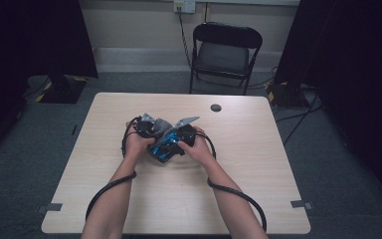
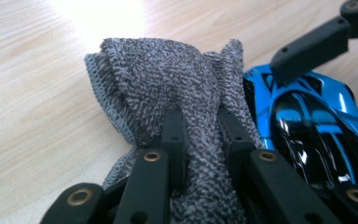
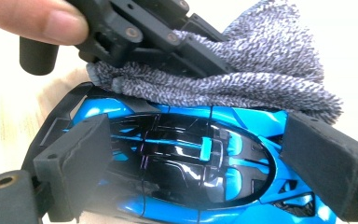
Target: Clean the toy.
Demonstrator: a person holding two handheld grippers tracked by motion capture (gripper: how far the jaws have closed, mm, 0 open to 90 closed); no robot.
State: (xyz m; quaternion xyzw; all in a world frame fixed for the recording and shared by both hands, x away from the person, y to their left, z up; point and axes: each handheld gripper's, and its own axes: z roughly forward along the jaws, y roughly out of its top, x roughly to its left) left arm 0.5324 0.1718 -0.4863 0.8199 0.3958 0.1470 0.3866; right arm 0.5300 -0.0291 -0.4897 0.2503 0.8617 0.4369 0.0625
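A blue and black toy car point(image 1: 165, 148) lies at the middle of the table, seen close up as a glossy body point(image 3: 191, 186). My right gripper point(image 3: 200, 156) has a foam pad pressed on each end of the car and is shut on it. A grey terry cloth point(image 2: 168, 88) is bunched between the black jaws of my left gripper point(image 2: 200, 123), which is shut on it. The cloth point(image 3: 270, 70) rests on the car's far side. In the high view the left gripper point(image 1: 146, 128) and right gripper point(image 1: 179, 137) meet over the car.
The light wooden table point(image 1: 179, 199) has bare surface all around the hands. A small dark round disc point(image 1: 216, 107) lies near the far edge. A black folding chair point(image 1: 224, 52) stands beyond the table. Cables trail from both grippers toward the front edge.
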